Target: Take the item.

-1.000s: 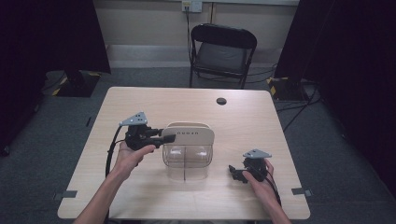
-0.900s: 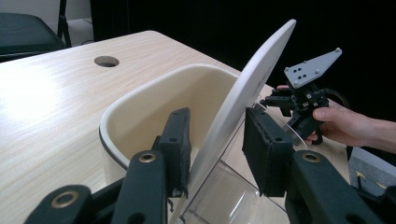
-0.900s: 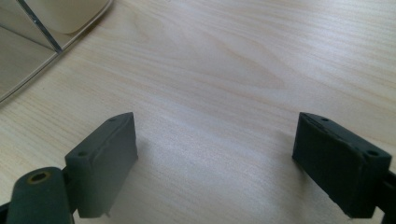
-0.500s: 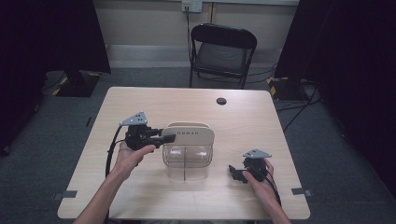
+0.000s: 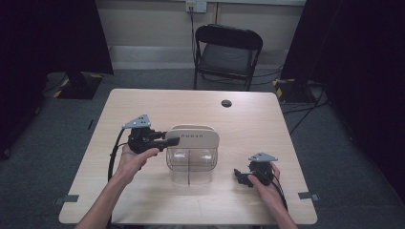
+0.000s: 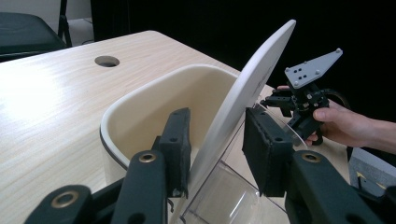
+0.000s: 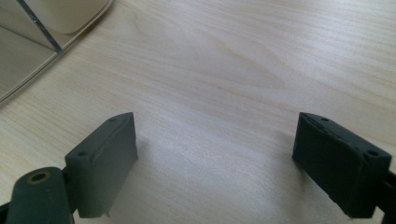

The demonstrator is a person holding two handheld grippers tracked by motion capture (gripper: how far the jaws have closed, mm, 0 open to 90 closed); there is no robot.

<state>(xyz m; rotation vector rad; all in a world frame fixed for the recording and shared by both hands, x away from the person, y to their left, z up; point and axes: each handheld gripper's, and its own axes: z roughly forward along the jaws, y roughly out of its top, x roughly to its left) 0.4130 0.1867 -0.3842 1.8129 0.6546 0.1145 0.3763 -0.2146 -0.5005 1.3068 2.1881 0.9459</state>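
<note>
A clear box (image 5: pixel 190 166) with a cream tub (image 6: pixel 140 105) at its back stands mid-table. Its cream lid (image 5: pixel 193 136) is tilted up on edge (image 6: pixel 257 74). My left gripper (image 5: pixel 173 141) reaches in from the left, and its jaws (image 6: pixel 215 140) are shut on the lid's lower edge, one pad on each face. My right gripper (image 5: pixel 239 175) rests low on the table to the right of the box, apart from it. It stands open (image 7: pixel 215 144) over bare wood. The left gripper view also catches it in a hand (image 6: pixel 299 100) beyond the lid.
A round cable hole (image 5: pixel 226 103) sits in the table (image 5: pixel 286 138) near its far edge. A black folding chair (image 5: pixel 228 52) stands behind the table. A corner of the clear box (image 7: pixel 32 32) lies at the upper left of the right gripper view.
</note>
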